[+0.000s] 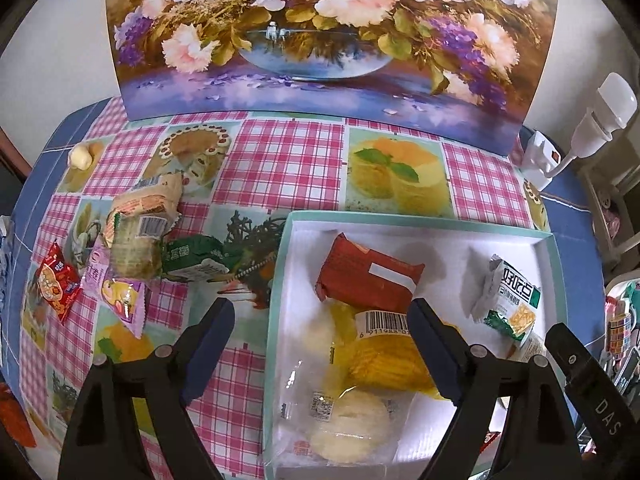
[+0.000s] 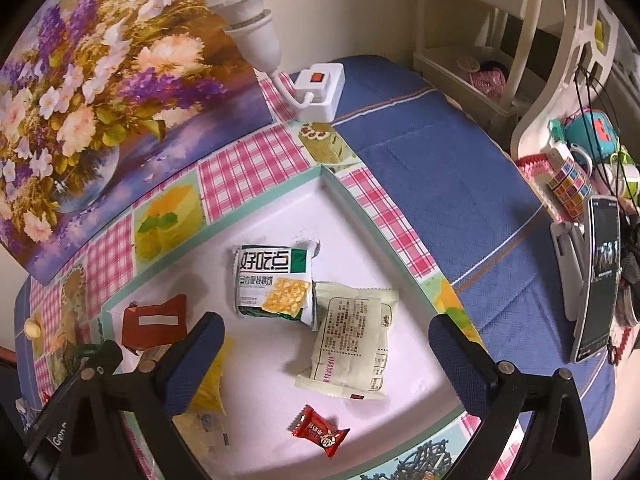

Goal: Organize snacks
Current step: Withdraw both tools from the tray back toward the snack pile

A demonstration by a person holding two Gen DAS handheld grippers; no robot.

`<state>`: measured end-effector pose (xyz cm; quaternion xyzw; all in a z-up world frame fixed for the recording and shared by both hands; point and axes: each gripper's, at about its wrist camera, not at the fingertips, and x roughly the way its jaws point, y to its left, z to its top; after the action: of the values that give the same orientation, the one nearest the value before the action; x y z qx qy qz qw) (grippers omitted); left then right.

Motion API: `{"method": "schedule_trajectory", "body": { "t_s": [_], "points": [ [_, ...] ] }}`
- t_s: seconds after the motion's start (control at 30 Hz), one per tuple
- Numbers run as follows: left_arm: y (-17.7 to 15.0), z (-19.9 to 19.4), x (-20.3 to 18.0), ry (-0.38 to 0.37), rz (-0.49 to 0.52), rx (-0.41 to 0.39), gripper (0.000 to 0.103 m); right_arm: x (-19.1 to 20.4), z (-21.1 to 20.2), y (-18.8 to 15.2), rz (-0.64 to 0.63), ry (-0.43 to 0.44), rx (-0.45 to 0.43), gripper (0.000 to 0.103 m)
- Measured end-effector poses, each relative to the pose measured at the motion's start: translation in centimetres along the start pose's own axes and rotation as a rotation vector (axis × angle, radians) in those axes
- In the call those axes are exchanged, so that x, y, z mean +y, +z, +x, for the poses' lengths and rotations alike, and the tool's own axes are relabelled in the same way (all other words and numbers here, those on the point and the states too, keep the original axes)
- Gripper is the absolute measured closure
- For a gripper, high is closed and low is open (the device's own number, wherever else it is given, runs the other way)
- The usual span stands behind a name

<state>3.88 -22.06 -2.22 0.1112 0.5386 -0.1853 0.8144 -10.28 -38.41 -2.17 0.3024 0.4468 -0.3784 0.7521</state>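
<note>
A white tray with a teal rim (image 1: 420,222) (image 2: 352,196) lies on the checked tablecloth. In it are a red-brown packet (image 1: 368,276) (image 2: 154,322), a yellow snack bag (image 1: 384,360), a clear bag of pale pastries (image 1: 344,420), a green-white cracker packet (image 1: 508,300) (image 2: 274,284), a cream packet (image 2: 352,344) and a small red candy (image 2: 320,432). Loose snacks lie left of the tray: beige packets (image 1: 144,224), a green packet (image 1: 192,260), a purple packet (image 1: 120,296), a red packet (image 1: 56,284). My left gripper (image 1: 320,324) is open and empty over the tray's left side. My right gripper (image 2: 326,344) is open and empty over the tray.
A flower painting (image 1: 332,40) stands at the table's back. A white lamp on a power block (image 2: 316,88) is at the back right. A pale candy (image 1: 82,154) lies at the far left. A phone on a stand (image 2: 600,276) and clutter sit to the right.
</note>
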Motion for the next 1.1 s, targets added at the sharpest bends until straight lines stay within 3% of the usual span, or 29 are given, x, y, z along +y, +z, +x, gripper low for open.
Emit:
{"method": "schedule_trajectory", "body": {
  "t_s": [0.2, 0.57, 0.83, 1.1],
  "points": [
    [0.2, -0.8, 0.8, 0.044, 0.028, 0.016, 0.015, 0.6, -1.9, 0.3, -0.012, 0.010, -0.056, 0.000],
    [1.1, -3.7, 5.2, 0.036, -0.059, -0.007, 0.015, 2.1, -4.9, 0.6, -0.014, 0.018, -0.098, 0.000],
    [1.5, -5.6, 10.3, 0.096, -0.134, -0.047, 0.015, 4.3, -6.9, 0.3, -0.034, 0.039, -0.126, 0.000],
    [1.2, -7.2, 17.3, 0.148, -0.250, -0.065, 0.015, 7.7, -8.5, -0.3, -0.054, 0.115, -0.140, 0.000]
  ]
}}
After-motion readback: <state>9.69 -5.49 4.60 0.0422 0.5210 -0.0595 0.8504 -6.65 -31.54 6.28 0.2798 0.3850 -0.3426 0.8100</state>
